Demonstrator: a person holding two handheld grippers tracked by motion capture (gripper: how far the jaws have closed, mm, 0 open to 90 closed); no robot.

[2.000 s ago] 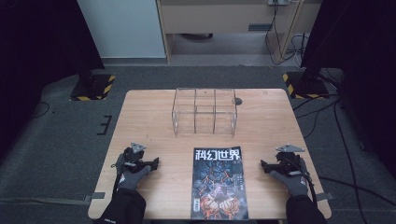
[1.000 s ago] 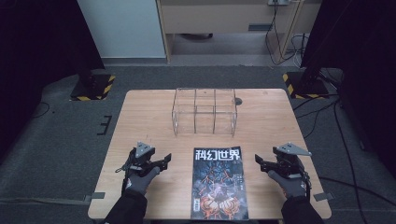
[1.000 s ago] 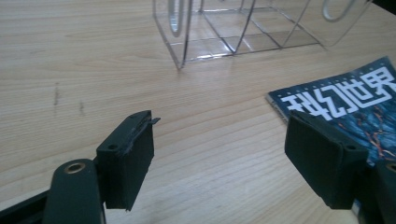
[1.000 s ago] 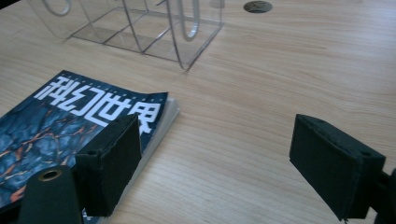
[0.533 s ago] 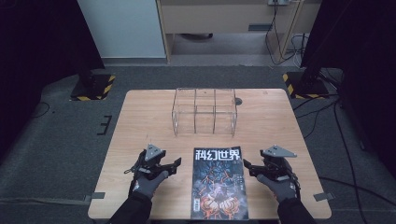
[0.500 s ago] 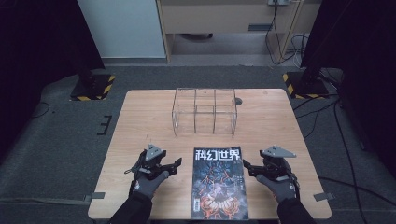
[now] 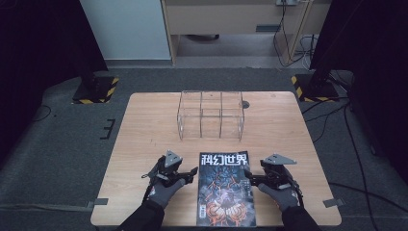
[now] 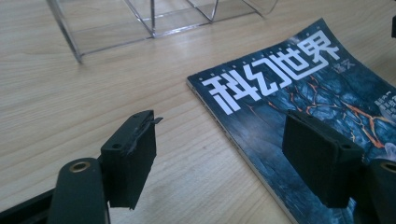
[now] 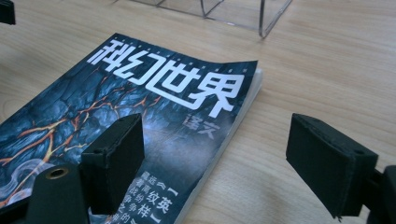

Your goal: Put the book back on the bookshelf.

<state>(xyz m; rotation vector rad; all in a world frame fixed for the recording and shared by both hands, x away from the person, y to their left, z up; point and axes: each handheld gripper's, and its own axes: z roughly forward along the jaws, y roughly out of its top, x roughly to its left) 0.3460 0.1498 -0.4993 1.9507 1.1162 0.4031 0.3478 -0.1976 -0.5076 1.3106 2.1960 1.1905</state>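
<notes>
- In the high view, low in the frame, the left tool (image 7: 191, 172) sits just left of the magazine (image 7: 225, 188) and the right tool (image 7: 251, 175) is at its right edge; both gloved hands come in from the bottom edge.
- The magazine lies flat on the bench (image 7: 144, 130), cover up, in the lower middle of the high view; its bottom edge reaches the near rim of the bench.
- The left gripper view shows what the high view is too small to tell: the left tool's jaws stand wide apart, one over bare wood at lower left, the other over the dark cover at lower right, with the magazine's spine edge (image 8: 233, 135) between them.
- The right gripper view shows the right tool's jaws wide apart too, one over the cover at lower left, one over wood at lower right, the page edge between; the cover's top corner (image 9: 250, 65) curls up a little.
- Whether either tool touches the magazine is hard to make out.
- Farther off, in the middle of the high view, stands a clear acrylic organizer (image 7: 210, 114) with compartments; both gripper views cut it off at the top edge.
</notes>
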